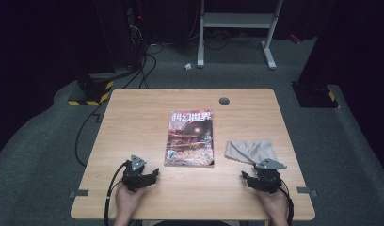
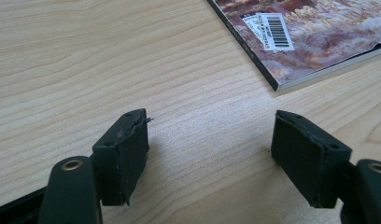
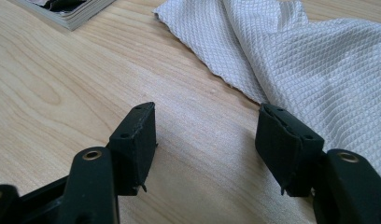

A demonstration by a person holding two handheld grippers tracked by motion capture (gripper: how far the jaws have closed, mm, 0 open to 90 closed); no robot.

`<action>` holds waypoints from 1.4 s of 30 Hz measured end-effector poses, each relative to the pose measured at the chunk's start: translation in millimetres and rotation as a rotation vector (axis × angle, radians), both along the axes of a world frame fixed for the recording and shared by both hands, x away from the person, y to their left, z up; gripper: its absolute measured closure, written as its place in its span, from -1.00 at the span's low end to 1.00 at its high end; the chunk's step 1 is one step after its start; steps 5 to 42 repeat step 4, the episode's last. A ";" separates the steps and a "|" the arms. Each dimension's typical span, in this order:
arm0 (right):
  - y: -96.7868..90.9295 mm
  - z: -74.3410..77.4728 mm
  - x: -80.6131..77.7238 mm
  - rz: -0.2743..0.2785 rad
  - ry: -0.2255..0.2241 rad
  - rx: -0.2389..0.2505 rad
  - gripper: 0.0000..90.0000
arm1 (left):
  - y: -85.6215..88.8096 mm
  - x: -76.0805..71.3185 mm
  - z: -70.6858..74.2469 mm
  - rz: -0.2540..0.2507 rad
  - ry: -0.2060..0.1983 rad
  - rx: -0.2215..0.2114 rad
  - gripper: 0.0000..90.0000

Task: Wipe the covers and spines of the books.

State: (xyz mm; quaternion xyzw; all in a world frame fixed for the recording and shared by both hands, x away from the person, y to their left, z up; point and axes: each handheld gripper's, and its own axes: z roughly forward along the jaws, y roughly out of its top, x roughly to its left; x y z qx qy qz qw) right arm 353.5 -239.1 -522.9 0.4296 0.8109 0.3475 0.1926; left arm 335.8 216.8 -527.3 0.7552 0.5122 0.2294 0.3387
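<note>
Here, in the high view, a light wooden table [image 1: 133, 122] fills the middle of the frame, with dark floor around it. A magazine [image 1: 190, 138] with a reddish cover lies flat at the table's centre. A crumpled beige cloth [image 1: 250, 150] lies to the right of the magazine, a little apart from it.

The left gripper [image 1: 151, 176] rests at the lower left of the table, just below and left of the magazine's near left corner, not touching it. The right gripper [image 1: 245, 178] rests at the lower right, just below the cloth's near edge. Each is held by a hand coming in from the bottom edge: the left hand [image 1: 127, 198] and the right hand [image 1: 273, 200], both low on the table, the grippers angled inward towards the centre.

In the left gripper view, its jaws stand wide apart over bare wood with nothing between them; the magazine's corner, with a barcode label [image 2: 271, 31], sits at the upper right.

In the right gripper view, its jaws also stand wide apart and hold nothing; the cloth spreads across the upper right, its edge lying against the right jaw.
</note>
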 end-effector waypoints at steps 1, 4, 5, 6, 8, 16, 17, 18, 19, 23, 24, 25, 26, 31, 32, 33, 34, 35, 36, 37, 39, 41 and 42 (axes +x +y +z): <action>0.1 0.0 -0.1 -0.001 0.001 0.001 -0.16 | 0.0 0.0 0.0 0.000 0.000 0.000 -0.39; 0.0 0.0 -0.1 -0.001 0.001 0.001 -0.16 | -0.1 0.0 0.0 0.001 0.000 0.000 -0.39; 0.0 0.0 -0.1 -0.001 0.001 0.001 -0.16 | -0.1 0.0 0.0 0.001 0.000 0.000 -0.39; 0.0 0.0 -0.1 -0.001 0.001 0.001 -0.16 | -0.1 0.0 0.0 0.001 0.000 0.000 -0.39; 0.0 0.0 -0.1 -0.001 0.001 0.001 -0.16 | -0.1 0.0 0.0 0.001 0.000 0.000 -0.39; 0.0 0.0 -0.1 -0.001 0.001 0.001 -0.16 | -0.1 0.0 0.0 0.001 0.000 0.000 -0.39; 0.0 0.0 -0.1 -0.001 0.001 0.001 -0.16 | -0.1 0.0 0.0 0.001 0.000 0.000 -0.39; 0.0 0.0 -0.1 -0.001 0.001 0.001 -0.16 | -0.1 0.0 0.0 0.001 0.000 0.000 -0.39; 0.0 0.0 -0.1 -0.001 0.001 0.001 -0.16 | -0.1 0.0 0.0 0.001 0.000 0.000 -0.39; 0.0 0.0 -0.1 -0.001 0.001 0.001 -0.16 | -0.1 0.0 0.0 0.001 0.000 0.000 -0.39; 0.0 0.0 -0.1 -0.001 0.001 0.001 -0.16 | -0.1 0.0 0.0 0.001 0.000 0.000 -0.39; 0.0 0.0 -0.1 -0.001 0.001 0.001 -0.16 | -0.1 0.0 0.0 0.001 0.000 0.000 -0.39; 0.0 0.0 -0.1 -0.001 0.001 0.001 -0.16 | -0.1 0.0 0.0 0.001 0.000 0.000 -0.39; 0.0 0.0 -0.1 -0.001 0.001 0.001 -0.16 | -0.1 0.0 0.0 0.001 0.000 0.000 -0.39; 0.0 0.0 -0.1 -0.001 0.001 0.001 -0.16 | -0.1 0.0 0.0 0.001 0.000 0.000 -0.39; 0.0 0.0 -0.1 -0.001 0.001 0.001 -0.16 | -0.1 0.0 0.0 0.001 0.000 0.000 -0.39; 0.0 0.0 -0.1 -0.001 0.001 0.001 -0.16 | -0.1 0.0 0.0 0.001 0.000 0.000 -0.39; 0.0 0.0 -0.1 -0.001 0.001 0.001 -0.16 | -0.1 0.0 0.0 0.001 0.000 0.000 -0.39; 0.0 0.0 -0.1 -0.001 0.001 0.001 -0.16 | -0.1 0.0 0.0 0.001 0.000 0.000 -0.39; 0.0 0.0 -0.1 -0.001 0.001 0.001 -0.16 | -0.1 0.0 0.0 0.001 0.000 0.000 -0.39; 0.0 0.0 -0.1 -0.001 0.001 0.001 -0.16 | -0.1 0.0 0.0 0.001 0.000 0.000 -0.39; 0.0 0.0 -0.1 -0.001 0.001 0.001 -0.16 | -0.1 0.0 0.0 0.001 0.000 0.000 -0.39; 0.0 0.0 -0.1 -0.001 0.001 0.001 -0.16 | -0.1 0.0 0.0 0.001 0.000 0.000 -0.39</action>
